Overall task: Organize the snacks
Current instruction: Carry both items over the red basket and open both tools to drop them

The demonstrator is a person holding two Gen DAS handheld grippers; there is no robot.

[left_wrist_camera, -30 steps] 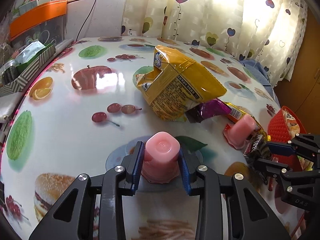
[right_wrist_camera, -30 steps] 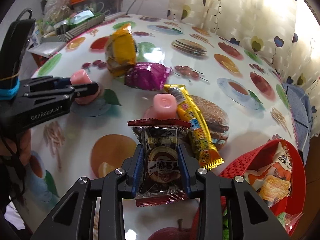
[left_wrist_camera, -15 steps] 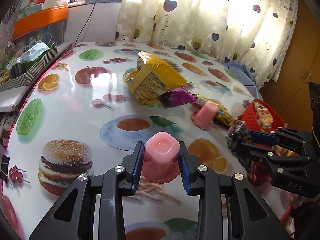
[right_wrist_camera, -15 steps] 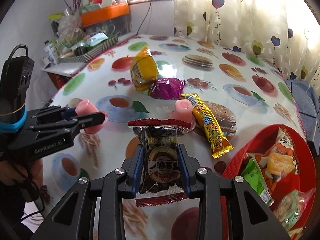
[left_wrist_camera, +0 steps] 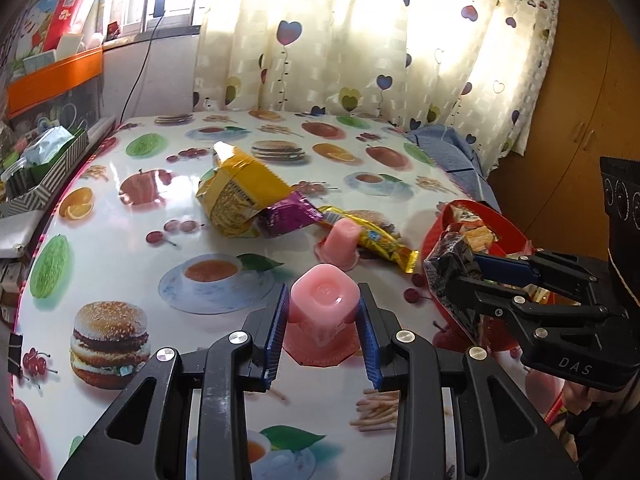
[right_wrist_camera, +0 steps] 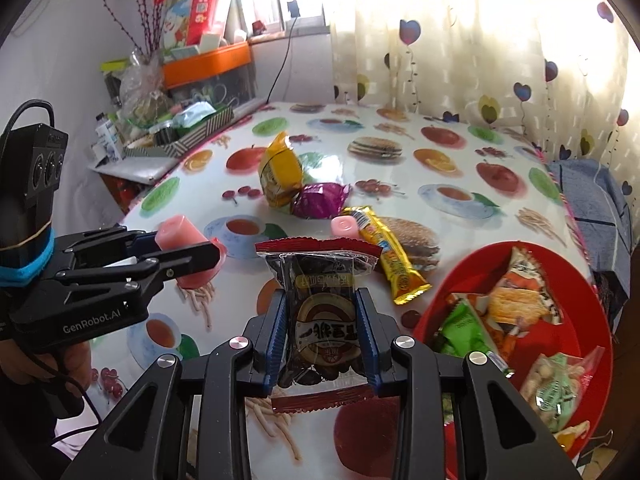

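My left gripper (left_wrist_camera: 323,316) is shut on a pink jelly cup (left_wrist_camera: 323,304) and holds it above the table; the cup also shows in the right wrist view (right_wrist_camera: 180,236). My right gripper (right_wrist_camera: 323,332) is shut on a dark wrapped snack (right_wrist_camera: 325,316) and holds it up left of the red basket (right_wrist_camera: 520,392), which holds several snack packets. A second pink jelly cup (left_wrist_camera: 340,240), a long yellow bar (left_wrist_camera: 380,240), a purple packet (left_wrist_camera: 286,218) and a yellow bag (left_wrist_camera: 236,196) lie on the table.
The round table (left_wrist_camera: 120,240) has a glossy fruit-and-burger cloth. A striped tray (left_wrist_camera: 44,172) of clutter and an orange box (right_wrist_camera: 206,64) stand at the left. Curtains hang behind; a blue cloth (right_wrist_camera: 588,192) lies at the right edge.
Both grippers have risen and pulled back from the table with their snacks held. The right gripper now sits nearer the red basket.
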